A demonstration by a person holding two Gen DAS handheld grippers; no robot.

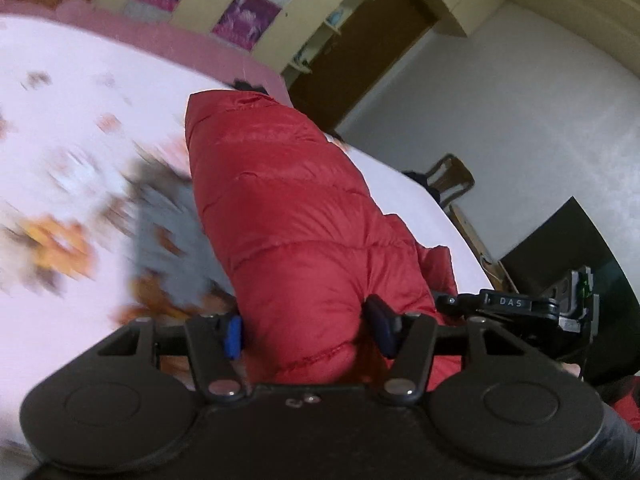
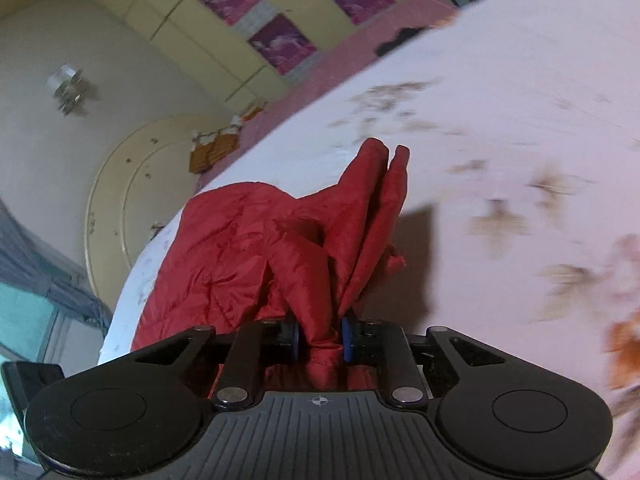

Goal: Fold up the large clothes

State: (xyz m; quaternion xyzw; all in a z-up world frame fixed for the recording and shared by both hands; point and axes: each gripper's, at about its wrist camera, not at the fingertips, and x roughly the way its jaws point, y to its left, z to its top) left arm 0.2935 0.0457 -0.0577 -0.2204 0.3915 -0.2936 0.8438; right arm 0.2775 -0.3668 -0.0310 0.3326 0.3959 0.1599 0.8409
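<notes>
**Red puffer jacket gripped from both ends over a pink bedsheet**

Matte black plastic fills the bottom of the left wrist view, where the left gripper [image 1: 308, 330] shows two round housings and linkage bars with metal rivets. Its blue-padded fingers [image 1: 234, 336] stand fairly wide, yet a thick rounded bulge of the red jacket [image 1: 288, 216] fills the gap and presses against both pads, so the jaws are clamped on that padded bulk. The jacket is glossy quilted nylon, stitched into puffy slanted bands, and stretches away from the gripper as a long tapering shape above the bedsheet [image 1: 72, 80]. That sheet is pale pink with blurred orange and brown print, edged by a deeper pink border. A yellow cabinet [image 1: 208, 4] with magenta panels stands beyond.

In the right wrist view, the right gripper [image 2: 321, 340] has a ribbed grey-black body, and its blue pads [image 2: 346, 338] sit close together, pinching a narrow gathered fold of the same red fabric [image 2: 248, 248]. Above the pinch the cloth fans out in creased, thin pleats rising to two pointed tips, while the wrinkled quilted body spreads leftward over the sheet's [image 2: 500, 92] edge.
</notes>
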